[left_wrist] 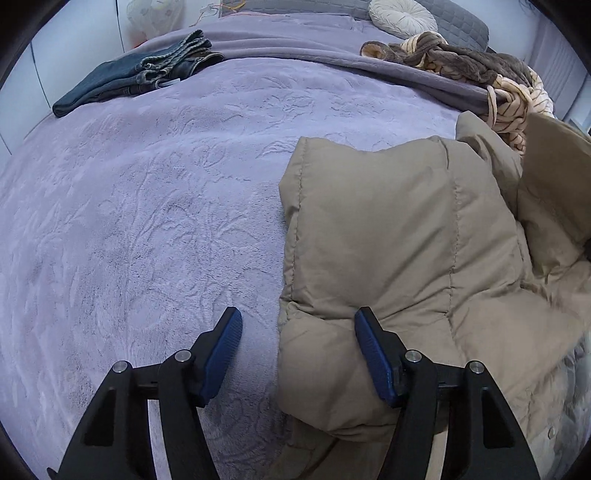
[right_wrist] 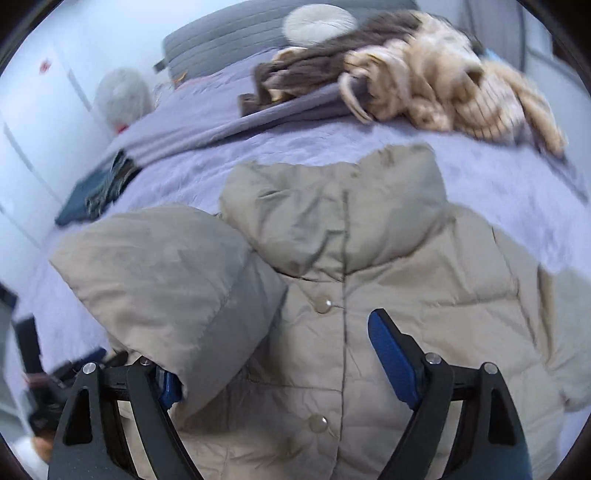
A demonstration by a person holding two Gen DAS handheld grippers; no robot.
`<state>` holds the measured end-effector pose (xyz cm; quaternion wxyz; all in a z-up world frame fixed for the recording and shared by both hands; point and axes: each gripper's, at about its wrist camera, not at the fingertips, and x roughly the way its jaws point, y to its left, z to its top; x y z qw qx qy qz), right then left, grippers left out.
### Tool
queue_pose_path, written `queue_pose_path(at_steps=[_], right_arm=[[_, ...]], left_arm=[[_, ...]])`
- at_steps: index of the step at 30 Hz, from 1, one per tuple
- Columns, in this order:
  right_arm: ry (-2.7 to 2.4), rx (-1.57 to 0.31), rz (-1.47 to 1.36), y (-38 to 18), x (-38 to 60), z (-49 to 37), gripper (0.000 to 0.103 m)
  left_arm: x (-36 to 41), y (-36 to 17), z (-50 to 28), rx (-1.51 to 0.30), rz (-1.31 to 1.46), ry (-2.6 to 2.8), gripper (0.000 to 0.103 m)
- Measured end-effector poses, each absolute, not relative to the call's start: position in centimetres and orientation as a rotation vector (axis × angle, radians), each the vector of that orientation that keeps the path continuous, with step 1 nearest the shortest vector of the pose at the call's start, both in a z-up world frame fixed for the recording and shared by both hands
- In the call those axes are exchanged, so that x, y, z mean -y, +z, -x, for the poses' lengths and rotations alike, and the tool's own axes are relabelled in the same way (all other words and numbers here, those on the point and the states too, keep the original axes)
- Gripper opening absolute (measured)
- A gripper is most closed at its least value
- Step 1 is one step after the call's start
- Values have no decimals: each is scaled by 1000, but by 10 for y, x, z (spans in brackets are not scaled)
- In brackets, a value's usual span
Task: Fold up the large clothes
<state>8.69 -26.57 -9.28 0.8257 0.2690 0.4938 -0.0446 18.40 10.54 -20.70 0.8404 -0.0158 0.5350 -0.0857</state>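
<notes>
In the left wrist view, a folded pair of dark blue denim jeans point(left_wrist: 136, 79) lies at the far left edge of the lavender embossed plush bed cover point(left_wrist: 155, 206). A wide bare stretch of that cover lies between the jeans and the beige quilted puffer jacket point(left_wrist: 399, 236), which fills the right side. Beyond the jacket, along the far right edge of the bed, sits a crumpled brown-and-cream striped fleece blanket point(left_wrist: 476, 74), with a round cream pleated cushion point(left_wrist: 402, 16) behind it.

The left gripper point(left_wrist: 297, 326) stands partly open. Its left blue pad is over bare cover, its right pad over the jacket's folded-in sleeve, and the sleeve's edge lies between them; I cannot tell whether either pad touches fabric.

The right gripper point(right_wrist: 273, 354) is also partly open. The folded sleeve hides its left pad, so contact there is unclear; its right pad point(right_wrist: 391, 358) is clear of the fabric.

Only the right wrist view shows the jacket's point(right_wrist: 369, 258) collar and snap buttons point(right_wrist: 323, 304), though it is motion-blurred.
</notes>
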Motion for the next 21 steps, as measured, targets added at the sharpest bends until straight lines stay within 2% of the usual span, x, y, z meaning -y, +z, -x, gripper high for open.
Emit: queue_pose_path(at_steps=[1,2,3,4,6,9,10,12,17,21], right_arm=[[-68,-1085,-747,-109,284,-81,6],[-76,-1104,-858,-122,294,-73,3],[-83,-1101,-940,-134,302,-64,3],[-96,-1108,-954,-140,304,-59,3],[-112,-1136,-971,-154,305,-47,3],[-100,-1207,-1023,-168,306,-35,10],[-94,-1220,-1005,-164,306,-34,15],[-127,-1230,-915,-147,306,-30,17],[-262,-1046,-634,-78,311,-17,17],[-166,-1057,-545,-82,317,-53,17]], left_arm=[[-104,-205,-186,-1134,27,-180,66],[-103,-200,-186,-1128,12,-174,62],[-101,-192,-185,-1109,6,-179,48],[-101,-183,-186,-1088,8,-185,44],[-99,-164,-190,-1033,29,-198,44],[-88,-148,-203,-999,3,-235,44],[-83,-148,-208,-994,-17,-240,44],[-74,-153,-214,-1000,-47,-240,44],[-69,-184,-212,-1053,-65,-201,45],[-66,-193,-210,-1052,-83,-192,45]])
